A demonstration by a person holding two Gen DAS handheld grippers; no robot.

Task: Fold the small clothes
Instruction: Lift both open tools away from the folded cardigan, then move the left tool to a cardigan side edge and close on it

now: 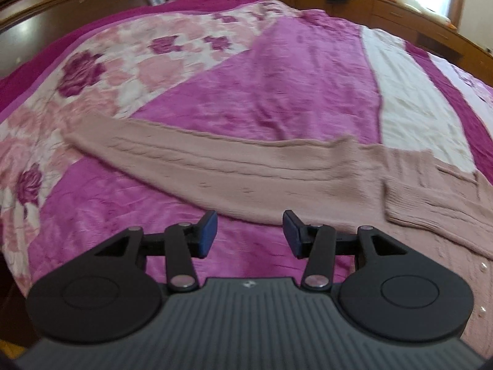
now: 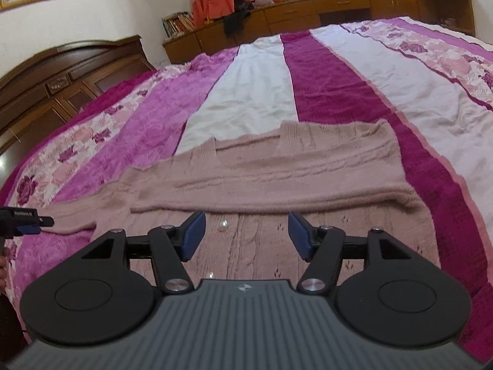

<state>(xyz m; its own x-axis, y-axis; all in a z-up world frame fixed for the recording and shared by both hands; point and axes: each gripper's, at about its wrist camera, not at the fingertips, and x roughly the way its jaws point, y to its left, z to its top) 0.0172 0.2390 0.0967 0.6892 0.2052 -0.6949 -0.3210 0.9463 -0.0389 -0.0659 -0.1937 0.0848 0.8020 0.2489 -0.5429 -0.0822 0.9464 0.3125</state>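
Note:
A dusty-pink knitted cardigan (image 2: 262, 166) lies flat on the bed, one sleeve folded across its body. In the left wrist view its other sleeve (image 1: 197, 160) stretches out to the left over the bedspread. My left gripper (image 1: 250, 234) hovers open just short of that sleeve's near edge, nothing between its blue pads. My right gripper (image 2: 246, 236) is open above the cardigan's front panel, near a small clear button (image 2: 223, 225). The left gripper's tip (image 2: 30, 220) shows at the left edge of the right wrist view, beside the sleeve.
A purple, white and rose-patterned bedspread (image 2: 339, 86) covers the whole bed. A dark wooden headboard (image 2: 61, 71) stands at the left. Low wooden cabinets (image 2: 308, 12) with dark clothes on top run along the far wall under a curtained window.

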